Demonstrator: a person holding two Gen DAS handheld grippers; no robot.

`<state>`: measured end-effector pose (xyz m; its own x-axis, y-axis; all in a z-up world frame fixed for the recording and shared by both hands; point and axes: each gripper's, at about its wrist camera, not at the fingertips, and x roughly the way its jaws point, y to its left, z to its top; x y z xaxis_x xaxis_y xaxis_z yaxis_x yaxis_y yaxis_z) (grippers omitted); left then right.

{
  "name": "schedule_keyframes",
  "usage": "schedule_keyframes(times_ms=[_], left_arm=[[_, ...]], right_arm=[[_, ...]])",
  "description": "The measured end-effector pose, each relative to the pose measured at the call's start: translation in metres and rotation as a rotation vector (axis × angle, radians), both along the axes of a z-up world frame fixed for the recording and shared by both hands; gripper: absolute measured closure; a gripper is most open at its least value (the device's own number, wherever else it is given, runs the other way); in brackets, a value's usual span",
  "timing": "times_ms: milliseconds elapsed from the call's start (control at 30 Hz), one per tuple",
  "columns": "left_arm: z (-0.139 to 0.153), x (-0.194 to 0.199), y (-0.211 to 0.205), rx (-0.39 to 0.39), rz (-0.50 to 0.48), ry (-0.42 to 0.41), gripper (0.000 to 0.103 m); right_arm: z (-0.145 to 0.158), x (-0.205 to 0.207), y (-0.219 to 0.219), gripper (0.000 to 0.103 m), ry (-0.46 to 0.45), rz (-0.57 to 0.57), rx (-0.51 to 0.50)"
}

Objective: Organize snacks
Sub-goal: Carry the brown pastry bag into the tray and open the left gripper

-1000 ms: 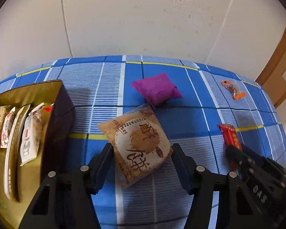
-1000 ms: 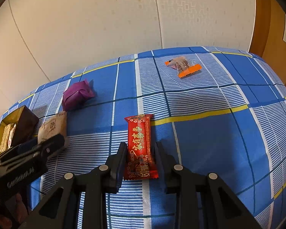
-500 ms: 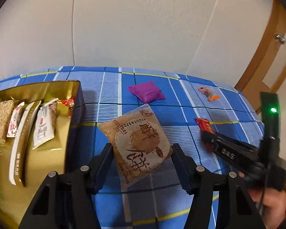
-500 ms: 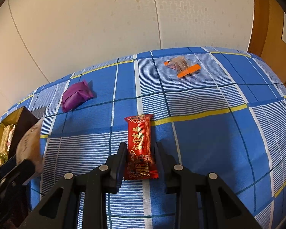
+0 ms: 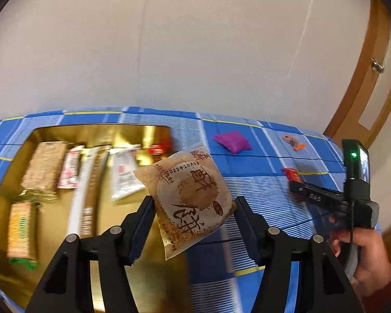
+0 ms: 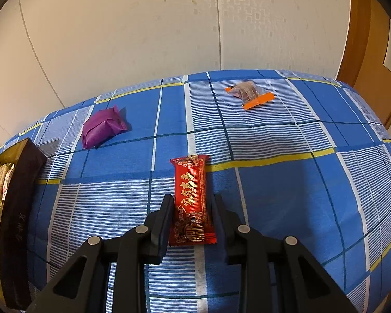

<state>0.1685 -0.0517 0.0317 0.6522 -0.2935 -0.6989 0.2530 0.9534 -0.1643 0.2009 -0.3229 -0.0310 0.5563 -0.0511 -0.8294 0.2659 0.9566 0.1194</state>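
Observation:
My left gripper (image 5: 193, 203) is shut on a brown round-printed pastry packet (image 5: 190, 198) and holds it in the air above the right part of the gold tray (image 5: 96, 130). The tray holds several wrapped snacks (image 5: 44, 167). My right gripper (image 6: 193, 203) sits low on the blue checked cloth with its jaws against both sides of a red candy bar (image 6: 191, 195) that lies flat. A purple packet (image 6: 101, 127) and an orange-ended clear packet (image 6: 250, 94) lie farther back. The right gripper also shows in the left wrist view (image 5: 299, 189).
The tray's dark side wall (image 6: 15, 208) stands at the left of the right wrist view. A white wall runs behind the table and a wooden door frame (image 5: 365, 65) stands at the right. The cloth (image 6: 299, 195) covers the whole table.
My left gripper has lifted the brown packet off the cloth and carried it left, over the gold tray. My right gripper has stayed around the red bar.

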Motion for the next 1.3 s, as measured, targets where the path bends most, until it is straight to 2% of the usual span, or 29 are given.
schedule_keyframes(times_ms=[333, 667, 733, 800, 900, 967, 1100, 1300], left_arm=[[-0.01, 0.002, 0.078, 0.067, 0.131, 0.008, 0.041], [-0.042, 0.015, 0.141, 0.103, 0.236, 0.111, 0.041], [-0.046, 0.016, 0.148, 0.108, 0.258, 0.118, 0.041], [-0.043, 0.019, 0.152, 0.081, 0.263, 0.099, 0.04], [-0.047, 0.023, 0.152, 0.134, 0.266, 0.107, 0.04], [-0.047, 0.024, 0.156, 0.105, 0.256, 0.119, 0.04], [-0.045, 0.022, 0.149, 0.14, 0.251, 0.105, 0.04], [-0.042, 0.018, 0.146, 0.151, 0.247, 0.087, 0.033]], right_arm=[[0.0, 0.0, 0.002, 0.073, -0.004, -0.002, -0.008], [0.0, 0.0, 0.005, 0.073, -0.004, -0.002, -0.03], [0.0, 0.0, 0.006, 0.073, -0.003, -0.001, -0.037], [0.0, 0.0, 0.005, 0.073, -0.005, -0.001, -0.039], [0.0, -0.001, 0.005, 0.073, -0.008, -0.004, -0.036], [0.0, -0.001, 0.004, 0.073, -0.007, -0.006, -0.031], [-0.001, -0.002, 0.0, 0.074, -0.013, -0.018, -0.001], [0.009, -0.007, -0.003, 0.074, -0.067, -0.034, 0.018]])
